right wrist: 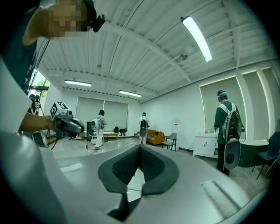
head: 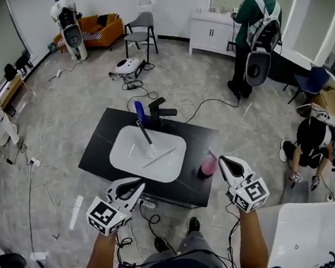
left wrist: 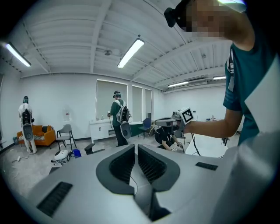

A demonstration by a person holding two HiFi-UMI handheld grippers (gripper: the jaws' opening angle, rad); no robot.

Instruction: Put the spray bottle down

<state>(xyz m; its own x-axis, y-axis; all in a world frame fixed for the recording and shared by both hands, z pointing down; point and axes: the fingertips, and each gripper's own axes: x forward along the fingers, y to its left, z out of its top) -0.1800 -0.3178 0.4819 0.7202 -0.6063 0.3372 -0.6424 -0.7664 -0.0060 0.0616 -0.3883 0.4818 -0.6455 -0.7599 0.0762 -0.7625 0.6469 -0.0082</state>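
A pink spray bottle (head: 207, 165) stands upright on the near right part of the black table (head: 98, 149), with no gripper on it. My right gripper (head: 222, 161) is raised just right of the bottle, its jaws shut with nothing between them (right wrist: 140, 147). My left gripper (head: 141, 188) hangs over the table's near edge, in front of the white basin (head: 170, 165). Its jaws (left wrist: 135, 146) stand closed to a thin slit and hold nothing. Both gripper views look out level across the room, and neither shows the bottle.
A black faucet (head: 157, 110) and a blue bottle (head: 140, 111) stand behind the basin. One person (head: 257, 27) stands at the back right, another (head: 312, 140) crouches to the right. A white panel (head: 307, 235) lies at my near right. Cables (head: 146, 94) cross the floor.
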